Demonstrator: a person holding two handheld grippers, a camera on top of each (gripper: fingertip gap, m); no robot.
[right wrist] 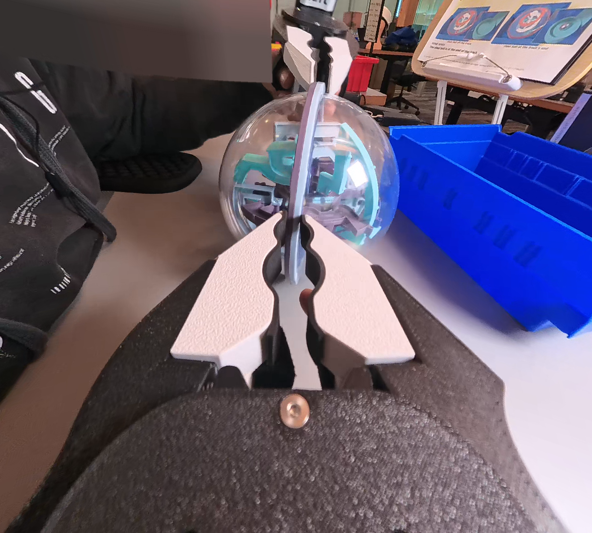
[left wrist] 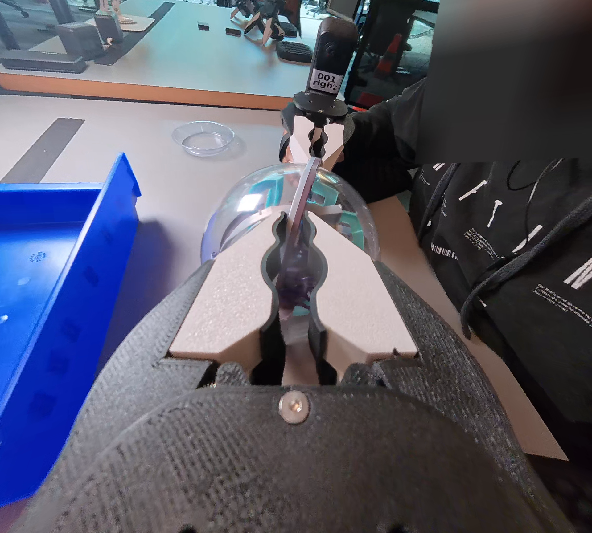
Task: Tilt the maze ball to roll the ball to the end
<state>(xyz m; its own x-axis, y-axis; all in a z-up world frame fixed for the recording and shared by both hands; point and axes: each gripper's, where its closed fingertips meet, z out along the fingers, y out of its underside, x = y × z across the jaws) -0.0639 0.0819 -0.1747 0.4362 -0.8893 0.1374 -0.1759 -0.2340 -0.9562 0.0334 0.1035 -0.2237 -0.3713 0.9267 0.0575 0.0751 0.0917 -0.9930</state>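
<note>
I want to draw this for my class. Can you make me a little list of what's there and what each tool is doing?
toy: clear maze ball with teal and purple tracks inside
ring: flat grey ring around the maze ball, standing on edge
left tool: shut on the ring
right tool: shut on the ring, opposite side
little ball: cannot find it
beside: blue bin
farther off: clear dish
underneath: pale table

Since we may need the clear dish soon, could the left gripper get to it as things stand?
Probably not yet: the left gripper is shut on the maze ball; the table up to the dish looks free.
</note>
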